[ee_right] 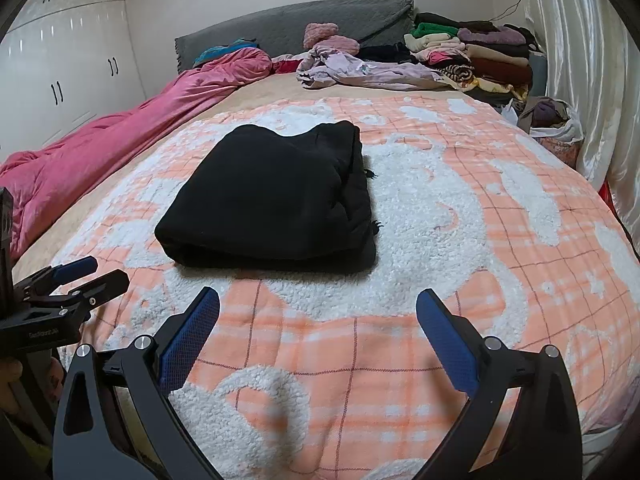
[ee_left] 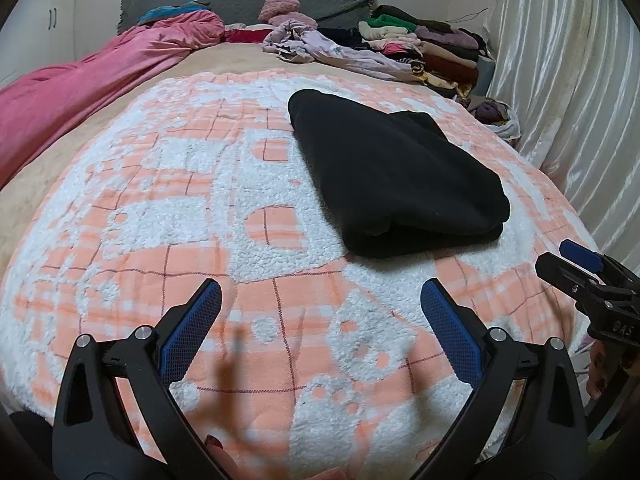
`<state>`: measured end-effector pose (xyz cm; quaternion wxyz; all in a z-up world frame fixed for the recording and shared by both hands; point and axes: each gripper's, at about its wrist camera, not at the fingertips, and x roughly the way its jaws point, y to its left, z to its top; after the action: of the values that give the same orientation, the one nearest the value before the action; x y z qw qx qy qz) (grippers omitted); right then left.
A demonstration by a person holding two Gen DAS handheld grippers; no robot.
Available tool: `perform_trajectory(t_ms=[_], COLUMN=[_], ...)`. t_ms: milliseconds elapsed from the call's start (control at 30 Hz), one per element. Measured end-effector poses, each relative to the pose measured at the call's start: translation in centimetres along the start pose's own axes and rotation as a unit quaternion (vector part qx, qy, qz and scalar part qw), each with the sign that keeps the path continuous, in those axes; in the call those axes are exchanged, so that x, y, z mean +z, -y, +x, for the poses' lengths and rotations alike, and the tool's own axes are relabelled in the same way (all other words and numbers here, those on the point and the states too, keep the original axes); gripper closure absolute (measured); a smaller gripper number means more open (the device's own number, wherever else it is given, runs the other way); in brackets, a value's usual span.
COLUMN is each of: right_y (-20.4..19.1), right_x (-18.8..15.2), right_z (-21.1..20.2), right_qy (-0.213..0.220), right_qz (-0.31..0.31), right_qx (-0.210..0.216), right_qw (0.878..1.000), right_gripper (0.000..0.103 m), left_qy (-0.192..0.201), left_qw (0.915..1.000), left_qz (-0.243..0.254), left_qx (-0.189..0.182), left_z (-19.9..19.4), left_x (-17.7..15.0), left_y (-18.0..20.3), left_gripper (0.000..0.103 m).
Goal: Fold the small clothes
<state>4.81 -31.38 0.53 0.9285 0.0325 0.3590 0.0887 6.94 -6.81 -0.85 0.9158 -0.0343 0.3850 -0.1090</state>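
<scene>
Two sets of tongs, both spread wide, nothing between the blue pads. Left gripper low over the peach-and-white blanket, clear of the cloth; right gripper likewise, hovering above the same blanket.

One folded black garment, flat on the blanket, ahead of both tongs and untouched by either. Ahead and right of the left tongs; ahead and slightly left of the right tongs. Roughly between the two, a little beyond the fingertips. Long axis running away from the tongs toward the headboard, tilted in the left wrist view so the far end leans left and the near end right. Rounded fold edge nearest the tongs, stacked layers showing along it. In the right wrist view, open layered edges along the garment's right side, with a few loose threads.

Right tongs visible at the right border of the left wrist view; left tongs at the left border of the right wrist view.

Beyond the garment: pink duvet far left, crumpled lilac clothing and a stack of folded clothes far right, grey headboard at the back.
</scene>
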Motion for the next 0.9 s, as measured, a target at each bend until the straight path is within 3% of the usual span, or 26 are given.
perform_trajectory(t_ms=[900], right_y=[-0.05], right_x=[-0.38], right_z=[-0.22], right_qy=[-0.002], right_qz=[0.000], right_qx=[-0.001], right_qw=[1.000], right_gripper=[0.005], left_qy=[-0.001], left_qw=[0.9999], left_qz=[-0.004], left_qx=[0.009], left_z=[-0.29], left_x=[0.13], left_y=[-0.12], left_gripper=[0.010])
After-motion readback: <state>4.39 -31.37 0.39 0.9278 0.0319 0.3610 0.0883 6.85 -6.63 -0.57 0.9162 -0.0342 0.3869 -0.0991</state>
